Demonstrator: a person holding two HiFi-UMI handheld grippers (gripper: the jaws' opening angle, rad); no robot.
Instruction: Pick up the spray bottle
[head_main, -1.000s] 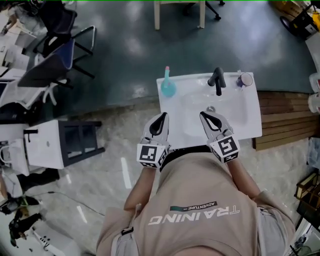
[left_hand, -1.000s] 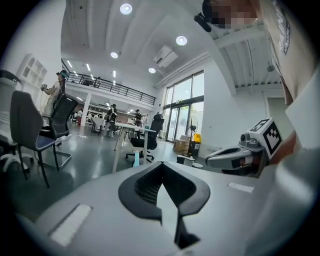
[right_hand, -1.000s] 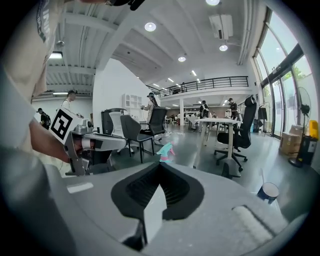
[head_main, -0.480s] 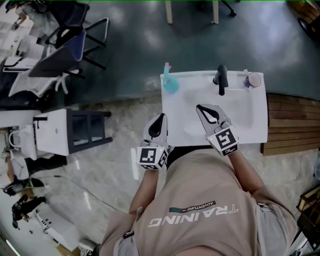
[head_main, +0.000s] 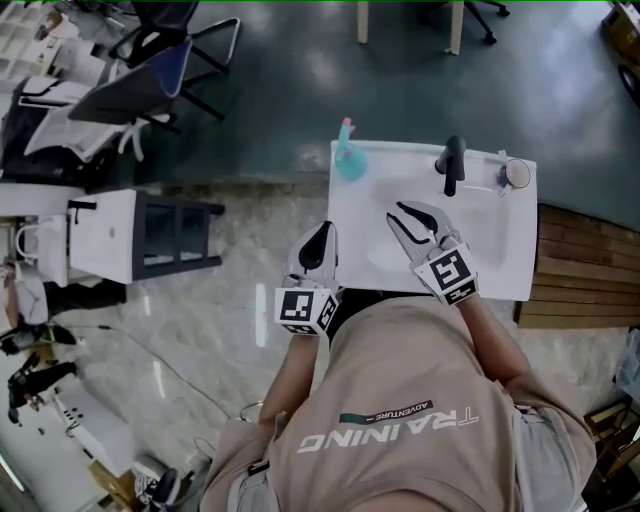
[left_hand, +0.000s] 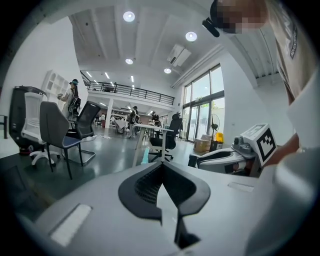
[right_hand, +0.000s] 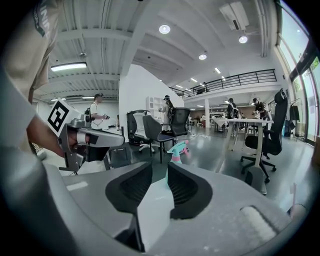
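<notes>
Your left gripper (left_hand: 161, 166) has its fingers pressed together, tip against tip, with nothing between them. In the head view it sits at the near left edge of the white sink (head_main: 508, 272), partly over the pale floor (head_main: 230, 330), pointing away from you.

Your right gripper (right_hand: 160, 167) is over the basin, near the middle, and angled toward the far left. Its jaws have just been opening and now stand spread, with only bare white sink showing in the gap.

The spray bottle (head_main: 347, 157) stands upright on the far left corner of the sink. It has a teal body and a pink top. It is well apart from both grippers, and neither one touches it. In the right gripper view it shows just beyond the gap between the jaws, slightly right of it.

A black faucet (head_main: 453, 164) rises from the far rim, right of the bottle. A small round container (head_main: 515, 173) sits at the far right corner. Office chairs (head_main: 150, 80) stand on the dark floor at the far left.
</notes>
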